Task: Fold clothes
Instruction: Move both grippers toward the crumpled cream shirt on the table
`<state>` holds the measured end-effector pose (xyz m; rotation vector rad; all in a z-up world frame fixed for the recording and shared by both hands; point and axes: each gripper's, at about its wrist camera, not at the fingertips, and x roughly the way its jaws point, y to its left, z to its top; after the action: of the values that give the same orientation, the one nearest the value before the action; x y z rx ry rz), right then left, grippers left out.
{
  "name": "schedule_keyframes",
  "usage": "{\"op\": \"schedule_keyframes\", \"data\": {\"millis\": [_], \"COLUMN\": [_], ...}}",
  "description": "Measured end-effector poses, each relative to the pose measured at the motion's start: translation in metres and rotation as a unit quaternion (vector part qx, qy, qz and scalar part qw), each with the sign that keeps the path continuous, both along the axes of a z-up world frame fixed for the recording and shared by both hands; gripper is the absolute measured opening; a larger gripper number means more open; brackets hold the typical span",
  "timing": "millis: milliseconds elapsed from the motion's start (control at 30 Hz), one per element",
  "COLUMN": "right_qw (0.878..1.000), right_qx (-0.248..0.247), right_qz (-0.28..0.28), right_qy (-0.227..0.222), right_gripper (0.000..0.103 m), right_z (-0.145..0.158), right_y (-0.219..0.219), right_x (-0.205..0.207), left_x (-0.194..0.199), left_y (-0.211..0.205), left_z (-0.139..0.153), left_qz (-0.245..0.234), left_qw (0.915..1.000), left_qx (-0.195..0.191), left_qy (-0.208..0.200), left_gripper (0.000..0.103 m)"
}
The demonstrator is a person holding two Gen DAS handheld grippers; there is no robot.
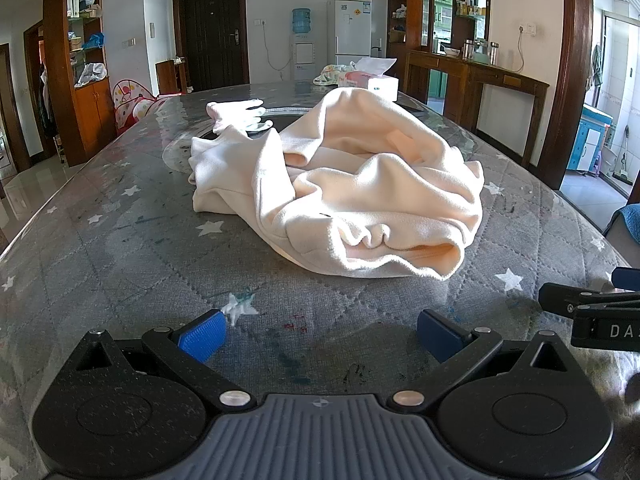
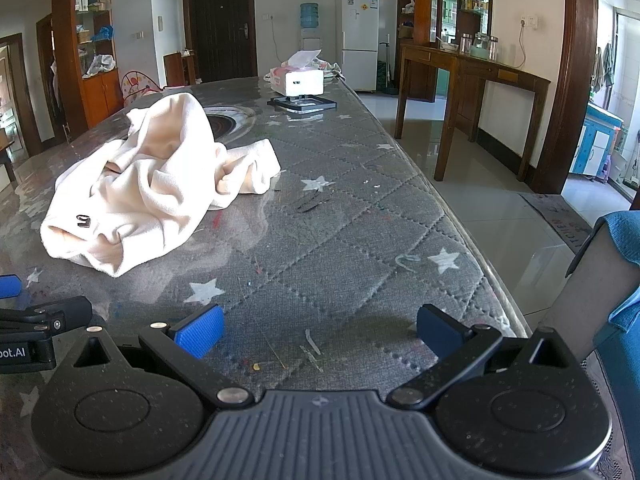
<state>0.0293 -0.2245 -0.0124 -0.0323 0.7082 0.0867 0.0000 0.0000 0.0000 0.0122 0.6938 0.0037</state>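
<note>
The cream fleece garment [image 1: 360,184] lies crumpled in a heap on your worktop [image 1: 120,240], not folded. It sits straight ahead of your left tool [image 1: 320,334] and ahead-left of your right tool [image 2: 320,332], so the left is nearer. Both tools hover spread wide, gripping nothing. The garment's long axis runs roughly away from you.

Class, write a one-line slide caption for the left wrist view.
Open left gripper faces a crumpled cream garment on the star-patterned table.
</note>
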Motion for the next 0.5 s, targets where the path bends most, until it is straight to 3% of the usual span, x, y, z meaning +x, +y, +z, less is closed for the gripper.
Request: {"op": "schedule_keyframes", "data": {"millis": [200, 500], "right_qw": [1.0, 0.999], "right_qx": [-0.012, 0.008], "right_qz": [0.001, 0.035], "right_qy": [-0.003, 0.007], "right_gripper": [0.103, 0.103], "right_z": [0.0, 0.0022], "right_y": [0.0053, 0.0081], "right_x": [-0.0005, -0.0087], "left_x": [-0.0015, -0.0055], "left_y": [-0.0004, 0.0033], "left_z": [0.001, 0.0037], "left_qz": [-0.001, 0.001], "left_qw": [1.0, 0.9999], "left_qx": [0.0, 0.004], "left_qy": [0.0, 0.009], "left_gripper": [0.103, 0.103]}}
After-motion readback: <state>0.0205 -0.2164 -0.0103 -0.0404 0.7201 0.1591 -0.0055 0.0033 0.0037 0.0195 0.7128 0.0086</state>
